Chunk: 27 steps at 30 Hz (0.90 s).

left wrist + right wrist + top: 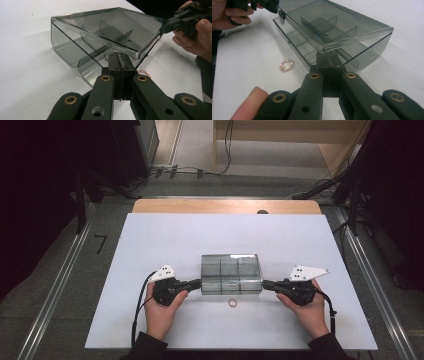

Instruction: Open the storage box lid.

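A smoky clear compartment box lies in the middle of the white sheet, its lid raised a little at the front. My left gripper is shut, its tips set under the lid's left front corner. At the other end my right gripper is shut too, tips under the right front corner of the lid. Dividers show inside the box. A small pink bead ring lies on the sheet just in front of the box, also seen as the ring in the right gripper view.
The white sheet covers a wooden table. Metal floor rails run along both sides, and cables lie on the floor behind the table.
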Each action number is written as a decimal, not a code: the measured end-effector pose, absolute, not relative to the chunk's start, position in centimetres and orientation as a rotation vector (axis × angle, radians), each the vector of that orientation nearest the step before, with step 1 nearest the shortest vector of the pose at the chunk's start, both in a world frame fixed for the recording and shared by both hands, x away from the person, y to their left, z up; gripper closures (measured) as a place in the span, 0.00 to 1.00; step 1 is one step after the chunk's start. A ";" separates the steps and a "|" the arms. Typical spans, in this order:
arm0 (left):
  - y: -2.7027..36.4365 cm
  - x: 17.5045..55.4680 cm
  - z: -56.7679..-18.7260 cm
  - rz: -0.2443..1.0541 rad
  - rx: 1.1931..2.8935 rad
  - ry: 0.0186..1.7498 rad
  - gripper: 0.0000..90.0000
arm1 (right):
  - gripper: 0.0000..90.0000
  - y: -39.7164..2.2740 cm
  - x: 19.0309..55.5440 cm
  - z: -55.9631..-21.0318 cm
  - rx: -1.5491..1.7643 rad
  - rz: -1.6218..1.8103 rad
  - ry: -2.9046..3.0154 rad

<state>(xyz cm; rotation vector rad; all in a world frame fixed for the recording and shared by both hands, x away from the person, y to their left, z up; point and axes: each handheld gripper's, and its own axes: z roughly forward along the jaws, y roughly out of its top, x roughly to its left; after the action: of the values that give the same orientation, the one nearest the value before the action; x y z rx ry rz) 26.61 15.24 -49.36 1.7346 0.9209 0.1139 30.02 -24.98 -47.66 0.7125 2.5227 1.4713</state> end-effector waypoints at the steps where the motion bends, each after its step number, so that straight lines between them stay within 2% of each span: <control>1: 15.2 26.6 -49.3 0.114 1.728 0.918 1.00 | 0.98 -25.0 30.0 -47.6 0.717 1.476 2.521; 27: 14.4 27.5 -47.7 0.201 1.670 0.819 1.00 | 0.98 -24.1 30.2 -46.0 0.712 1.504 2.454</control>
<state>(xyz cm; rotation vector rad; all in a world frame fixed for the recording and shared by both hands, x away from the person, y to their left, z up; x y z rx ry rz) 27.48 14.40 -47.71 1.6698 0.8186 0.2010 30.21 -24.13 -46.01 0.7124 2.4541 1.5042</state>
